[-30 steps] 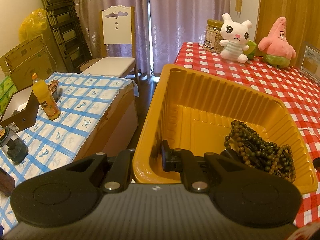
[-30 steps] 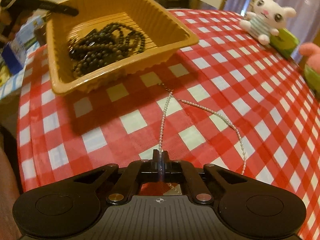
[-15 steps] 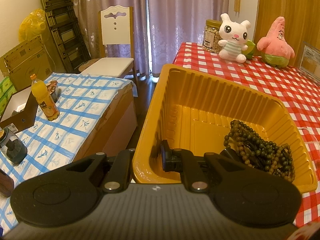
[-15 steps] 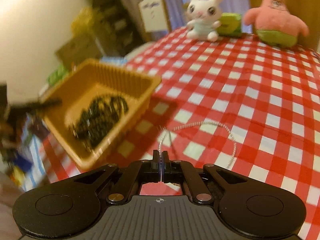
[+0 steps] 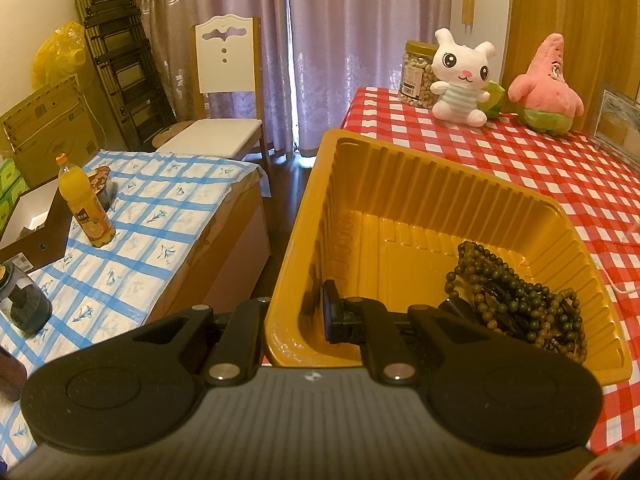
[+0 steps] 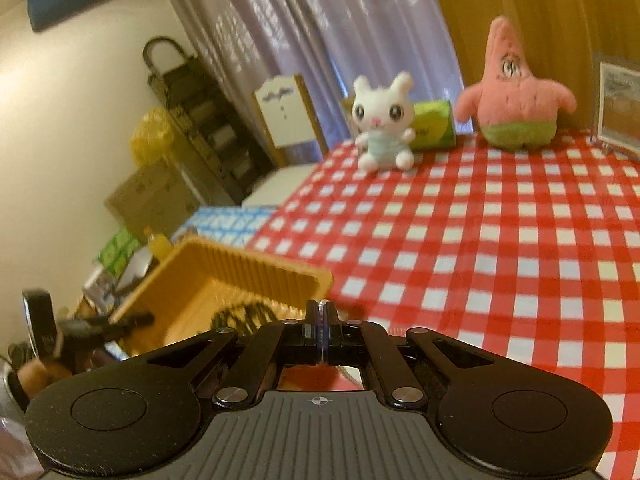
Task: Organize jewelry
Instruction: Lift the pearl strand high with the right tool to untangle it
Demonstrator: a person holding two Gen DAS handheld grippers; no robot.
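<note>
My left claw grips the near wall of the yellow tray, which sits at the edge of the checked worktop. Dark beads lie piled inside it. My right claw is clenched; whether the pearl necklace is pinched there I cannot tell.

Lilac curtains hang behind a white chair, warmly lit.

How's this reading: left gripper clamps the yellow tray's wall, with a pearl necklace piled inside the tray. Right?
Not quite. The left gripper does clamp the yellow tray wall, but dark bead strands are piled inside, per the left wrist view.
</note>
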